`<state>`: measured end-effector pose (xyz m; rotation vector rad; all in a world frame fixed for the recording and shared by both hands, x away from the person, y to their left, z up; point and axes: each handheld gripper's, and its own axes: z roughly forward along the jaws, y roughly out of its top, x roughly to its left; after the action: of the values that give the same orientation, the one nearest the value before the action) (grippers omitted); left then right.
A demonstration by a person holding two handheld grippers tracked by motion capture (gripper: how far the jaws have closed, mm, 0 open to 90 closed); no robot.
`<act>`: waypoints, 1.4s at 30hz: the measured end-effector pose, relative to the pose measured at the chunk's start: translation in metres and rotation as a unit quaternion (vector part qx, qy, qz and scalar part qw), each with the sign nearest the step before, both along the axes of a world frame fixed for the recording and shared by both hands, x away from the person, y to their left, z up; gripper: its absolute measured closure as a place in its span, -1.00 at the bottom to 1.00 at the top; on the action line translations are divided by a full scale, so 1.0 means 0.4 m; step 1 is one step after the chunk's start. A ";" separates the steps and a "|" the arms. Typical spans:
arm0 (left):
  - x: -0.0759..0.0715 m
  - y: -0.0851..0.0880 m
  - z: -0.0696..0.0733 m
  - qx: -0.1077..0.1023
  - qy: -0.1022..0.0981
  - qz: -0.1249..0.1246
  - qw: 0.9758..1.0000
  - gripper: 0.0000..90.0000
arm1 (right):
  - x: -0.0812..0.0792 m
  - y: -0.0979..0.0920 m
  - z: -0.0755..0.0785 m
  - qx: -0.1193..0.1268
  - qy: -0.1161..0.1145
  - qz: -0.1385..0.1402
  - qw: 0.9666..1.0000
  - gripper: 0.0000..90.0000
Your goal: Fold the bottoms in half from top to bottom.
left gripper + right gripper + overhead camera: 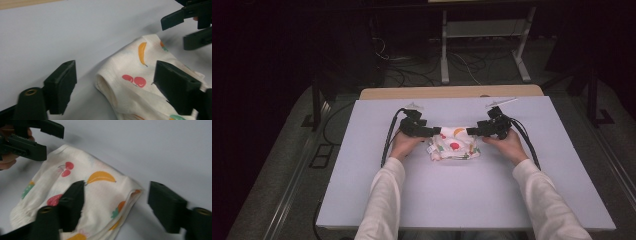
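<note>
Left gripper (436, 131) is sitting released, jaws spread wide with the cloth's rolled edge lying loose between them, nothing pinched. Right gripper (472, 131) is also hanging released at the opposite edge, pads off the fabric. Folded fruit-print cloth (455, 144) is lying bunched on the white table (362, 170), between both grippers, mid-table.

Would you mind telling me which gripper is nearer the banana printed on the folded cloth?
Right. The right gripper has open jaws straddling the cloth corner beside the banana; the left gripper sits open at the opposite edge.
</note>
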<state>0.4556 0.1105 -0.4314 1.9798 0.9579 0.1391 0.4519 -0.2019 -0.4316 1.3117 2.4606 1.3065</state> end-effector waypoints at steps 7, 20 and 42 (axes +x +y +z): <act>-0.024 0.008 0.017 0.016 0.001 0.008 1.000 -1.00 | -0.027 -0.027 0.008 0.005 -0.009 -0.008 1.000 -1.00; -0.106 0.026 0.059 0.018 -0.031 0.005 0.999 -1.00 | -0.095 -0.092 0.036 0.026 -0.032 -0.023 0.999 -1.00; -0.209 0.112 0.094 0.013 -0.073 0.024 0.997 -1.00 | -0.191 -0.141 0.063 0.018 -0.056 -0.023 0.998 -1.00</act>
<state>0.3720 0.1555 -0.3939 1.9432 0.9122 0.3203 0.3755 -0.2582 -0.4065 1.2585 2.3283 1.3803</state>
